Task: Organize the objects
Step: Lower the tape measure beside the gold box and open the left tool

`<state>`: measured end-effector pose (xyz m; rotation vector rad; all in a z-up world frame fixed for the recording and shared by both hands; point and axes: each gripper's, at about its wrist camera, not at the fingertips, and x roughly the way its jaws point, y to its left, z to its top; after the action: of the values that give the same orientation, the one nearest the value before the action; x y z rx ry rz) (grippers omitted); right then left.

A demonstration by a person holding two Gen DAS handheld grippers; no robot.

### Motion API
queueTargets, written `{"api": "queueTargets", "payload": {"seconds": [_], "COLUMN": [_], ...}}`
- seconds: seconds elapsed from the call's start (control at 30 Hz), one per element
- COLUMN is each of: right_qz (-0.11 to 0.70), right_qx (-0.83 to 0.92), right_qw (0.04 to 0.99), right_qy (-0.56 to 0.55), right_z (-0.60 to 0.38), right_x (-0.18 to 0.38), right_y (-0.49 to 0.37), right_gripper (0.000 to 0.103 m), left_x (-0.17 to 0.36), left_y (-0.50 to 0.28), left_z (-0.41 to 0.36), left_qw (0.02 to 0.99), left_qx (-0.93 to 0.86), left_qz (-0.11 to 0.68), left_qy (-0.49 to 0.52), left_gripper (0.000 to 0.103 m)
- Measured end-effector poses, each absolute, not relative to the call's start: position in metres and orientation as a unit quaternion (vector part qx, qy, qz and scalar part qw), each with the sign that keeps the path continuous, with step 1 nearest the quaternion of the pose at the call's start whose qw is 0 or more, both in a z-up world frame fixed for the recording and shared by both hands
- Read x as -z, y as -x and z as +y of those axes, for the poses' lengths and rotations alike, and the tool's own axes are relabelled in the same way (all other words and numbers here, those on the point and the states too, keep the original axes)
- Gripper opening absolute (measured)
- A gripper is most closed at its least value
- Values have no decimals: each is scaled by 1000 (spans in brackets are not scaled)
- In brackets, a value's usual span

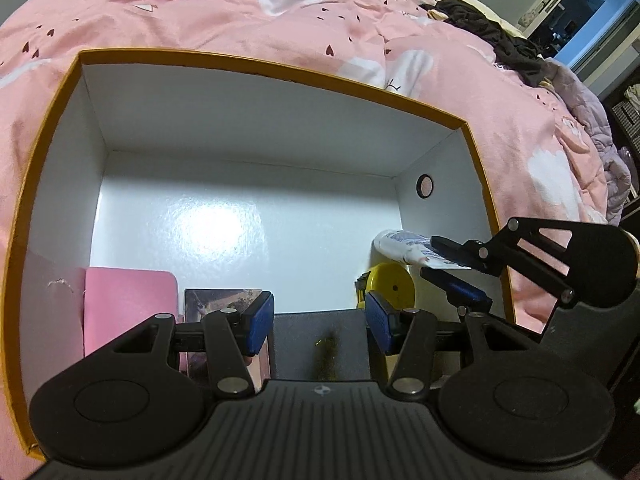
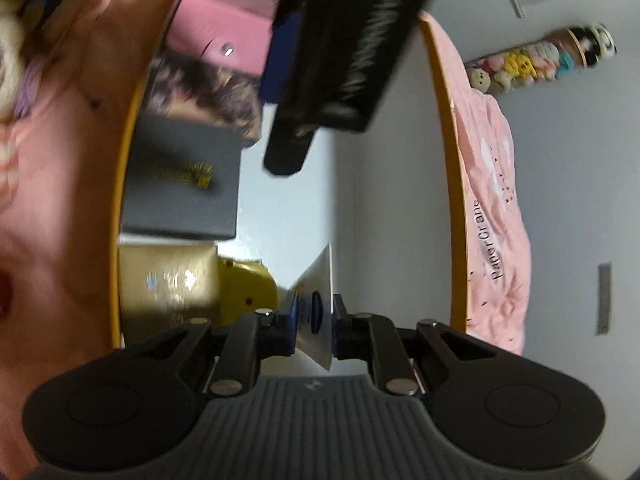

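Observation:
An open box with an orange rim [image 1: 256, 62] and a white inside lies on a pink duvet. Along its near wall sit a pink box [image 1: 128, 304], a picture-printed box [image 1: 216, 300], a dark grey box with gold lettering [image 1: 320, 344] and a round yellow object [image 1: 392, 288]. My left gripper [image 1: 320, 320] hangs open above the grey box, with nothing between its pads. My right gripper [image 1: 438, 260] reaches in over the box's right wall, shut on a white tube [image 1: 400, 246]. In the right wrist view, the flat end of the tube [image 2: 316, 280] is pinched by that gripper [image 2: 314, 320].
The pink duvet [image 1: 280, 12] surrounds the box, with dark clothes [image 1: 492, 32] heaped at the far right. A gold box [image 2: 168, 280] sits beside the yellow object [image 2: 244, 284]. The box's white floor [image 1: 224, 220] is bare in the middle. A row of plush toys [image 2: 540, 60] lines the wall.

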<state>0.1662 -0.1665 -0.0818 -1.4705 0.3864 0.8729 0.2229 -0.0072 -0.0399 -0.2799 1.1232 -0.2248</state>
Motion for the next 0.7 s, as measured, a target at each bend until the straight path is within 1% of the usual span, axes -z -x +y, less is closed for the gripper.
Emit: {"api": "queueTargets", "payload": {"seconds": [0.43,0.57,0.7], "right_qz": [165,138,109], "right_qx": [-356,-348,-324], "right_qw": [629,622,619], "right_qy": [671,688,707], "right_z": [-158,-161,-158], "right_x": [67,72,77], "right_y": [-142,-137,-155], "right_gripper": [16,13,13], "left_x": [29,26,25], "left_y": [-208,-206,-203], "left_z": [8,8,8], "left_qw": [840,842,842], "left_qx": [96,100,104], "left_qz": [511,507,504], "left_qy": [156,158,159], "left_gripper": [59,59,59]}}
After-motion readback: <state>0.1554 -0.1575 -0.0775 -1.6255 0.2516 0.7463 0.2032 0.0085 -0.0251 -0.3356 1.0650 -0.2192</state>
